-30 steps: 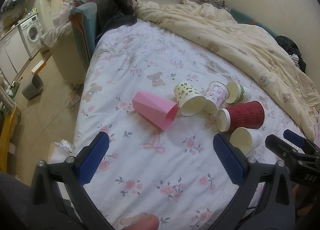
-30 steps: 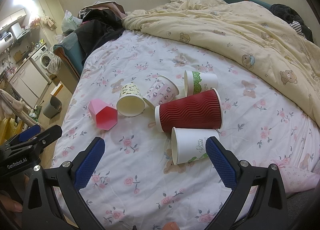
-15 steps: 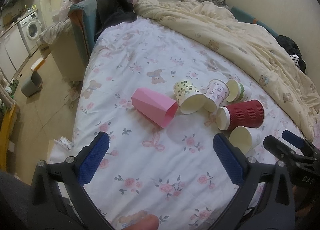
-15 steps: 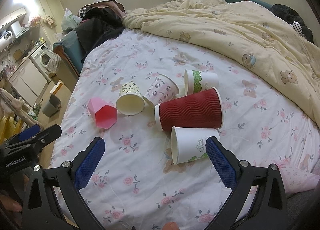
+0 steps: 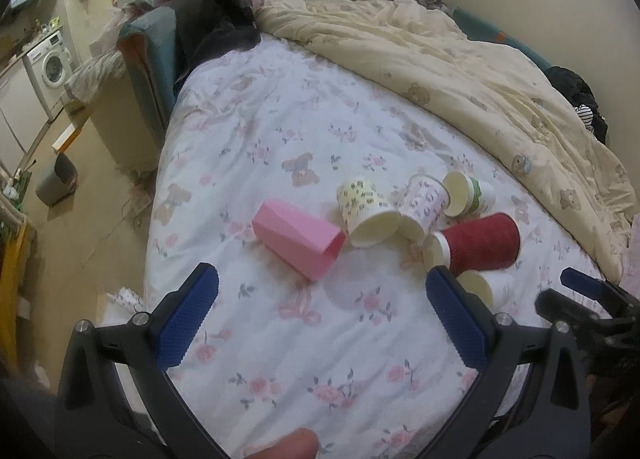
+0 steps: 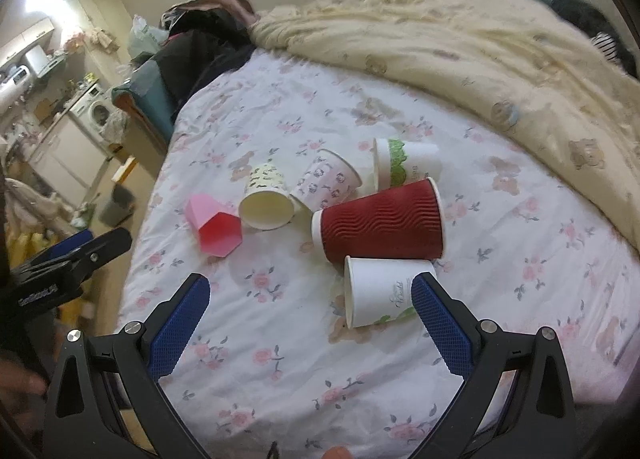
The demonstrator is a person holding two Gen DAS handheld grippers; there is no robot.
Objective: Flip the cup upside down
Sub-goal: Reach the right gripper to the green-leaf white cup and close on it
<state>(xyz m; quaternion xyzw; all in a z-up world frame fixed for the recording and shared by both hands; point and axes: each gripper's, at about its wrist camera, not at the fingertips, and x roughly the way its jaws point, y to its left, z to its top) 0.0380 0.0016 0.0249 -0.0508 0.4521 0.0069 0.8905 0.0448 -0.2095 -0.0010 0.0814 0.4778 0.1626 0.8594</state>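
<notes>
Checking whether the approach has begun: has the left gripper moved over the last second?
Yes. In the right wrist view, the left gripper has advanced forward, closer to the pink cup lying on its side.

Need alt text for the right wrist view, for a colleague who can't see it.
Six cups lie on their sides on a floral bedsheet: pink cup, yellow-patterned cup, panda-print cup, green-banded cup, red ribbed cup, white cup. The open right tongs hover empty near the white cup.

Home bedroom: bed [image 5: 280,131] with floral sheet, teddy-print duvet [image 5: 460,71], washing machine [image 5: 54,63] in adjoining kitchen corner.
</notes>
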